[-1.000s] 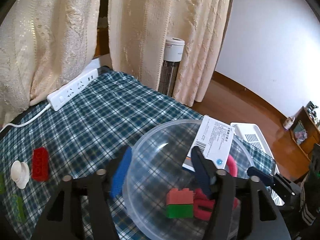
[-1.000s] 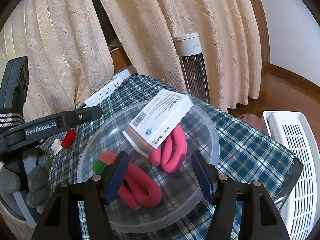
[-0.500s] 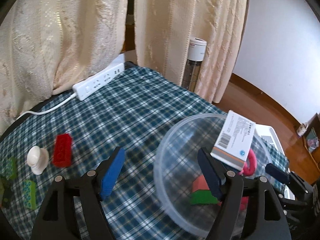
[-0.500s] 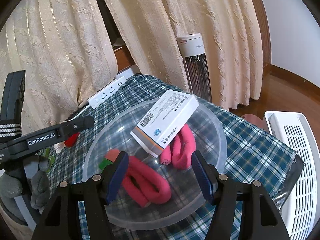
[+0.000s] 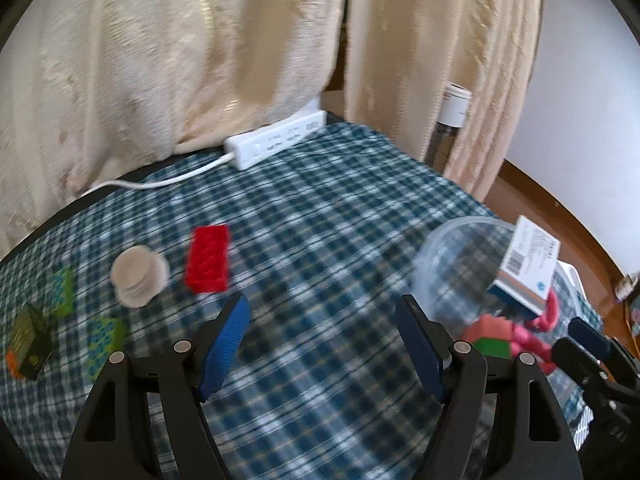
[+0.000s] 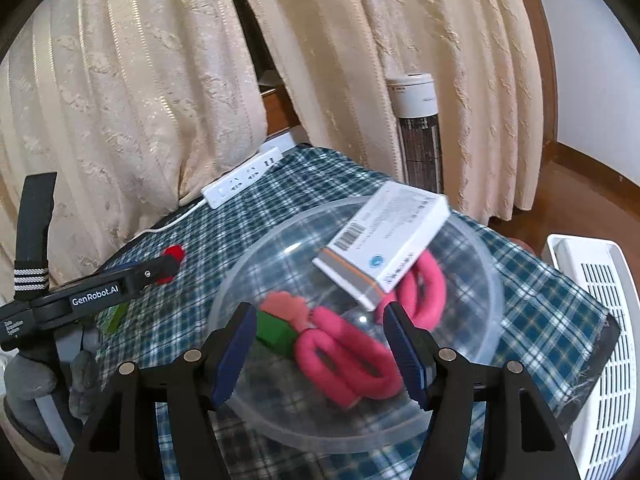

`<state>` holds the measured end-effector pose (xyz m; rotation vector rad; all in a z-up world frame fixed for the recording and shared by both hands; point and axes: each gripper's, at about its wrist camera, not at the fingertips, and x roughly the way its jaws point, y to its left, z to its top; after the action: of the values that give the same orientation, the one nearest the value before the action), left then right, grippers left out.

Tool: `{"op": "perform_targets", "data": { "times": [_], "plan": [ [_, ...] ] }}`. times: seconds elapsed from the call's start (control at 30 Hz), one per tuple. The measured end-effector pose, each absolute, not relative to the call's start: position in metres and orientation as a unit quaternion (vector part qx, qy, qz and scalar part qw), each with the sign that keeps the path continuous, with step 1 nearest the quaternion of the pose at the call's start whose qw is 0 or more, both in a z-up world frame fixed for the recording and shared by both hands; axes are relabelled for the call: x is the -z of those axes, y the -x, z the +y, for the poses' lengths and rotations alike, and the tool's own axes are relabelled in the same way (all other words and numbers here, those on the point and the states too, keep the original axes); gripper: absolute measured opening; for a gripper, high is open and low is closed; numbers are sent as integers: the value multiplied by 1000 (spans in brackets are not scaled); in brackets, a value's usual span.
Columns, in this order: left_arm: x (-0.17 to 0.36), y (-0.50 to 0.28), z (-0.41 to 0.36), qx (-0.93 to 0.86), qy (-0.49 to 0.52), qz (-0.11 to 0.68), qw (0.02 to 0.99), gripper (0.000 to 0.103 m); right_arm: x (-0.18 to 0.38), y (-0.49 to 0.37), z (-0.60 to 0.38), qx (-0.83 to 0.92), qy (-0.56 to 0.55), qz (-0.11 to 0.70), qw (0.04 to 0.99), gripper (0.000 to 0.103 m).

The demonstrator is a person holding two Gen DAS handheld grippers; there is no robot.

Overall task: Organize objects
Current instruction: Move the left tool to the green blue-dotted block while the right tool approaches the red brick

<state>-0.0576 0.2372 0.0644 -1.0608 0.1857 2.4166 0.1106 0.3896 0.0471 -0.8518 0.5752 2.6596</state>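
Bowl holds box, pink loops, seemingly stacked bricks.

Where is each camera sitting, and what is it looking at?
Left wrist: on the left hand-held gripper, facing the checked table, red brick ahead; its own open fingers show.
Right wrist: on the right hand-held gripper, facing the clear bowl; own fingers and a gloved hand show.
Shared: bowl, white box, power strip.
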Motion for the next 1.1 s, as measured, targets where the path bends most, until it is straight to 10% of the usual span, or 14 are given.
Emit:
{"op": "perform_targets", "data": {
  "times": [1.1],
  "plan": [
    [-14, 111, 77, -893, 443, 25, 77, 80, -46, -43, 289, -927, 337, 148, 74, 80]
  ]
}}
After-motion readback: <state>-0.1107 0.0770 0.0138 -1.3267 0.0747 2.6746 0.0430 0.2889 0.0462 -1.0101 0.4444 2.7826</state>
